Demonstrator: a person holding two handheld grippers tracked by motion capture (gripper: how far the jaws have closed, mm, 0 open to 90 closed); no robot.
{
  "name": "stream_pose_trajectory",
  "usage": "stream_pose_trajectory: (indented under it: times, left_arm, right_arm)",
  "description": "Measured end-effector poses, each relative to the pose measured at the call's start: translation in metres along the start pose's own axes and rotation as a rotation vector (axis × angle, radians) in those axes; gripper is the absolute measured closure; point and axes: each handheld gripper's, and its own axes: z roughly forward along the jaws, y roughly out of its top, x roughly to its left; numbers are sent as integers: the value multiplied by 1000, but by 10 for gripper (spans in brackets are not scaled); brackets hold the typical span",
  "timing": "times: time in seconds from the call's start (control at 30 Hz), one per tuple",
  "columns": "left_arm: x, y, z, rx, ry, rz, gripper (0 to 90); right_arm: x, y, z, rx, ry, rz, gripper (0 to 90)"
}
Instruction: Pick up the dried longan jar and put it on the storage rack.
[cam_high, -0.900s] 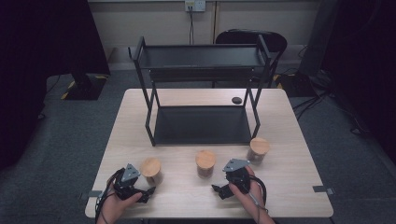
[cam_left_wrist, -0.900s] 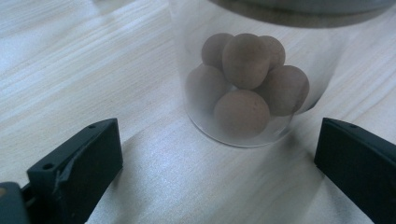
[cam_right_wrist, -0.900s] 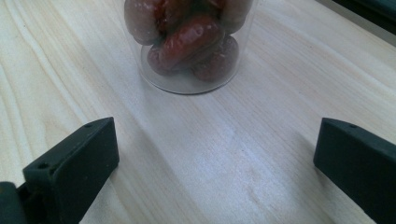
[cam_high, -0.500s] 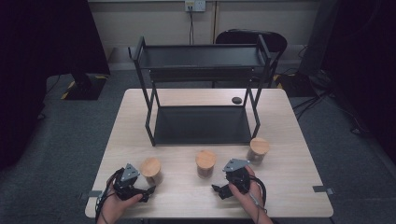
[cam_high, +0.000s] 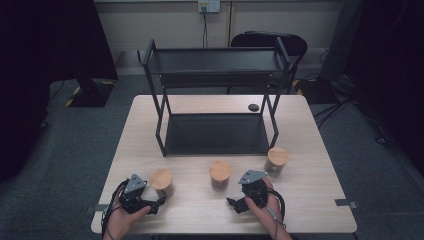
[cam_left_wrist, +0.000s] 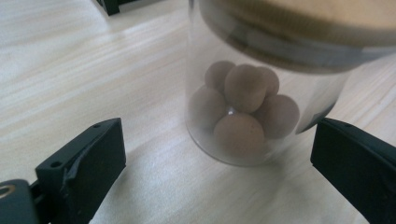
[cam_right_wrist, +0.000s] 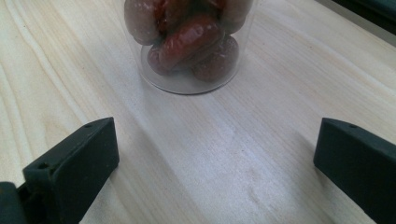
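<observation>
Two grippers rest low on the table (cam_high: 310, 150), jaws wide, holding nothing: your left gripper (cam_high: 159, 201) faces the jar of pale balls (cam_high: 162, 182) at twelve o'clock; your right gripper (cam_high: 231, 204) faces the jar of red fruit (cam_high: 220, 175) at eleven.

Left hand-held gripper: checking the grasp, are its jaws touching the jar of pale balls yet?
Apart. In the left gripper view the jar stands between the open left hand-held gripper, table showing beside each jaw.
</observation>
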Motion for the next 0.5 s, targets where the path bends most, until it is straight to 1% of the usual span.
stream_pose_trajectory:
  times: [0.2,0.5]
  left_arm:
    - [0,1,1,-16,-10,-8,28]
    - [-2,3,2,-31,-18,-4,29]
  right_arm:
    - [0,0,0,0,0,0,0]
    - [0,0,0,0,0,0,0]
